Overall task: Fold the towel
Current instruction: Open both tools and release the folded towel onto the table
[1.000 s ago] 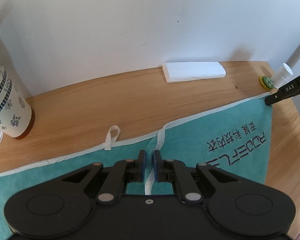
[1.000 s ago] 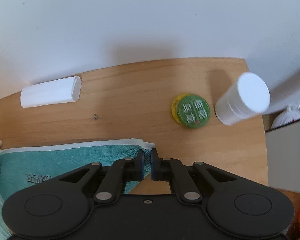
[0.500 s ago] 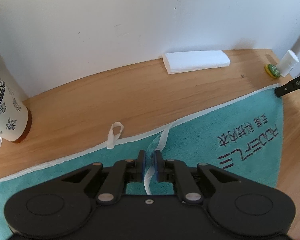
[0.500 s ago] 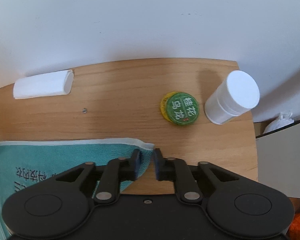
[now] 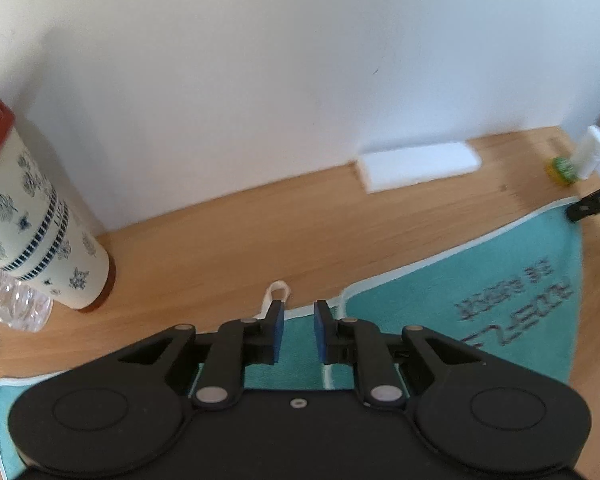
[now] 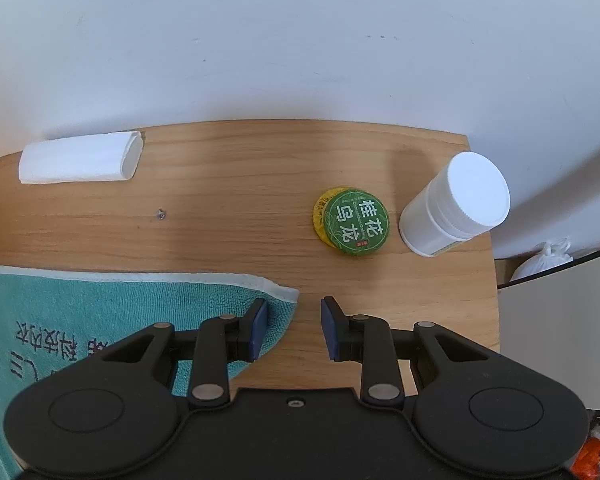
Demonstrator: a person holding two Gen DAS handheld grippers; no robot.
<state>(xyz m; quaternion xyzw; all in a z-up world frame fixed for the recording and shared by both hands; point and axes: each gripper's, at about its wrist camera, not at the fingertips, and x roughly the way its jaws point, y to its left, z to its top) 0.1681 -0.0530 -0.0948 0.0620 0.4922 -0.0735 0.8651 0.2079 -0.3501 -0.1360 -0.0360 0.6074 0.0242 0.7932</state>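
Now both jaws stand apart: the left hand-held gripper (image 5: 297, 330) over the teal towel (image 5: 480, 312) edge, the right hand-held gripper (image 6: 293, 330) beside its corner; the towel lies flat on the tabletop (image 6: 240, 216), seemingly released so the fold can settle.
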